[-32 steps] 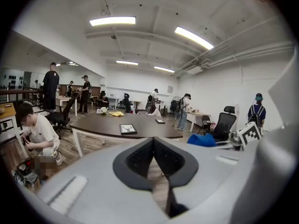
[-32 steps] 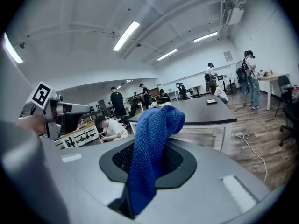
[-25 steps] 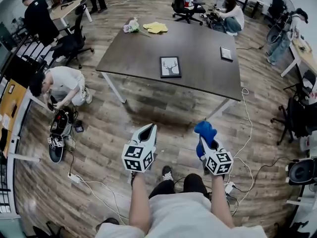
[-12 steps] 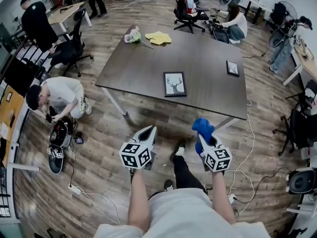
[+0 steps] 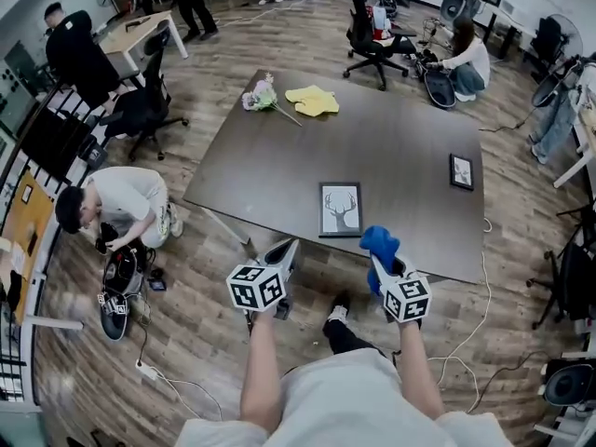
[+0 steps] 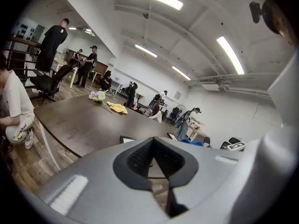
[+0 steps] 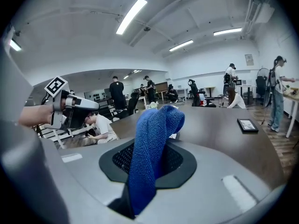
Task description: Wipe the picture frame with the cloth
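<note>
Right gripper (image 5: 389, 270) clamped on blue cloth (image 5: 379, 243): soft, light, floppy. Left gripper (image 5: 285, 251) closed, empty. Picture frame (image 5: 340, 209) lies flat, lower centre, near table (image 5: 279, 156) edge. Likely light, glass fragile; steady by its rim.

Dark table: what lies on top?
Deer picture frame, smaller frame, yellow cloth, flower bunch. Blue cloth in the right tool hides part of the near edge.
</note>
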The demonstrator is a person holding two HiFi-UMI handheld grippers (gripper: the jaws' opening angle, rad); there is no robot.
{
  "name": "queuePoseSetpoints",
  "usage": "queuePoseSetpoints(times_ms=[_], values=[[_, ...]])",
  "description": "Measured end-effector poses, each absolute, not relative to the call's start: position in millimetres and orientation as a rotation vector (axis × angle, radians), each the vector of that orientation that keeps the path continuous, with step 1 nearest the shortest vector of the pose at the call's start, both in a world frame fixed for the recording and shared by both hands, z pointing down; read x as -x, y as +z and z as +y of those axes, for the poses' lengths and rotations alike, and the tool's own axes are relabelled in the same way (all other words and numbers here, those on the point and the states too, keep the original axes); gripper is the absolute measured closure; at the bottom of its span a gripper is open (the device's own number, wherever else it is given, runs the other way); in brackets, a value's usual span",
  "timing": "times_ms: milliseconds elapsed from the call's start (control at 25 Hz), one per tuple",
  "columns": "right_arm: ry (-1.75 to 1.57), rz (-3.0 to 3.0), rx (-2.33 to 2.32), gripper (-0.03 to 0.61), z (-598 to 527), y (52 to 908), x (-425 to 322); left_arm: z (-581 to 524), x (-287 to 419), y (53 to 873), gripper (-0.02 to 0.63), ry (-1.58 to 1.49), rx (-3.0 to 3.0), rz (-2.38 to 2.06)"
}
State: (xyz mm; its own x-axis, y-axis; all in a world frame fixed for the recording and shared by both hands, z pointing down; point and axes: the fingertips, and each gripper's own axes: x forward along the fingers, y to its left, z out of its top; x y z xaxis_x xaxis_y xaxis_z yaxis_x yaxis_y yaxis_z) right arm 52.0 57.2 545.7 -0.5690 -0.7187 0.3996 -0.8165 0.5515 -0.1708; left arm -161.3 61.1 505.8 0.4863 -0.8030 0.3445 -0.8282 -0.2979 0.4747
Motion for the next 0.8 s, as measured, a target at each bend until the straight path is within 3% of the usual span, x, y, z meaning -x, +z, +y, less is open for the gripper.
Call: queuePoseSetpoints(times_ms=[800], values=[[0.483, -2.531, -1.071, 0.497, -79.0, 586.2, -29.2, -57.3, 162.2, 573.5, 0.560, 0.229, -2.010, -1.334]])
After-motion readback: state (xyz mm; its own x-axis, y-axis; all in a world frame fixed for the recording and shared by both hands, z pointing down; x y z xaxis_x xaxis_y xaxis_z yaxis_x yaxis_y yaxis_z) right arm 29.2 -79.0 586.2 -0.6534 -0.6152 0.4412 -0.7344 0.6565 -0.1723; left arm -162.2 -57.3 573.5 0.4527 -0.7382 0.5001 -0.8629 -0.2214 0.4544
